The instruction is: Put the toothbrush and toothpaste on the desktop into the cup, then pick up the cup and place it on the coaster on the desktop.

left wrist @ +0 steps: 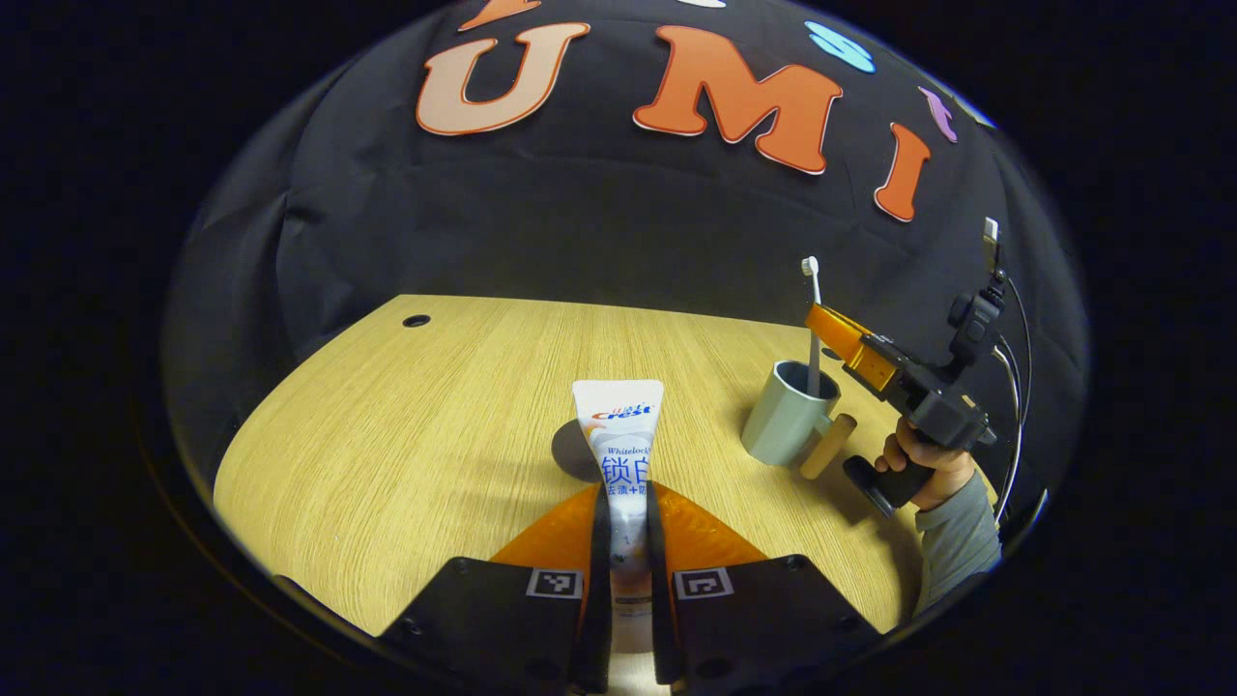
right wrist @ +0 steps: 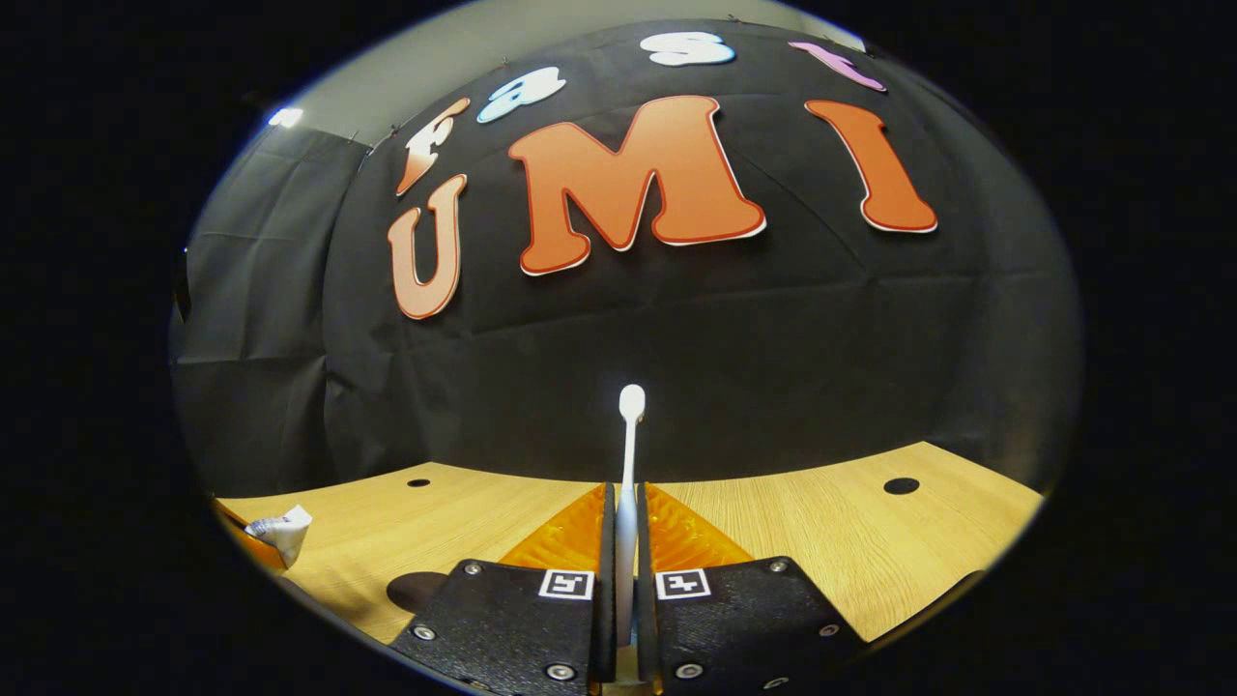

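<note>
toothbrush (left wrist: 814, 329) lower end hidden inside cup (left wrist: 788, 416)

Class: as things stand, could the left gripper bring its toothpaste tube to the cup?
Probably yes. The desk between the toothpaste tube and the cup lies bare, though the right gripper holding the toothbrush crowds the cup's mouth.

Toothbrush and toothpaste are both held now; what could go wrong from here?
The toothbrush stands in the cup while the right gripper clamps it; a sideways pull may tip the cup. The toothpaste, held by the left gripper, may knock the brush on entry.
</note>
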A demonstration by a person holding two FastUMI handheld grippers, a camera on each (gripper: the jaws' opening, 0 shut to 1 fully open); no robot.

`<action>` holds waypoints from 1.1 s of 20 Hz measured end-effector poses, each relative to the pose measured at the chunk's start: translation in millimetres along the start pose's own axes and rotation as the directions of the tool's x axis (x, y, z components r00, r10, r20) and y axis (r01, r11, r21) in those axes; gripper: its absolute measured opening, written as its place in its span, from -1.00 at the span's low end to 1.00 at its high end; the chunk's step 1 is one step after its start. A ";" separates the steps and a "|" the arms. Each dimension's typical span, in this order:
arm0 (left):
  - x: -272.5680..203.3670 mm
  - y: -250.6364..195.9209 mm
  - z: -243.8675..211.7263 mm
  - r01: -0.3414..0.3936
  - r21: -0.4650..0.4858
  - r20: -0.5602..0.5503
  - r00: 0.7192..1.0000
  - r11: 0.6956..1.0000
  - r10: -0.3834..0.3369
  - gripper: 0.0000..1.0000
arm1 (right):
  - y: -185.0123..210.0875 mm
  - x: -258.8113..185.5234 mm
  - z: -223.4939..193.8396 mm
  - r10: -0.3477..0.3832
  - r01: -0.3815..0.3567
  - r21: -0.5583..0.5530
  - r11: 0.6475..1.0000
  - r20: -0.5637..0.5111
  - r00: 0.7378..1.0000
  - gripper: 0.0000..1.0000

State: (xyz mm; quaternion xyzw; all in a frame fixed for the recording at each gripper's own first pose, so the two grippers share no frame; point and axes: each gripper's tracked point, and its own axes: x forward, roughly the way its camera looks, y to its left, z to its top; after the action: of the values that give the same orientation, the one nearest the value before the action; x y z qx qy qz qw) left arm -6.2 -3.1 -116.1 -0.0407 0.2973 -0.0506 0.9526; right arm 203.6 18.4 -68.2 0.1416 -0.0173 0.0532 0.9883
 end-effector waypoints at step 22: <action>99.3 -126.3 125.5 0.242 0.028 0.229 0.943 0.970 -0.242 -0.60 | 0.9 -88.2 -32.4 0.073 -0.081 -0.055 0.995 -0.129 0.989 0.02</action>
State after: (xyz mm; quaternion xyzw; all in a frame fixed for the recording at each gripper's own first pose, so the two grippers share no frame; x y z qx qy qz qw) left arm 137.5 -134.3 -55.4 -0.0828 0.1773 -0.1621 0.9672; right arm 116.5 19.5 -103.4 0.1075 0.0387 0.0996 0.9884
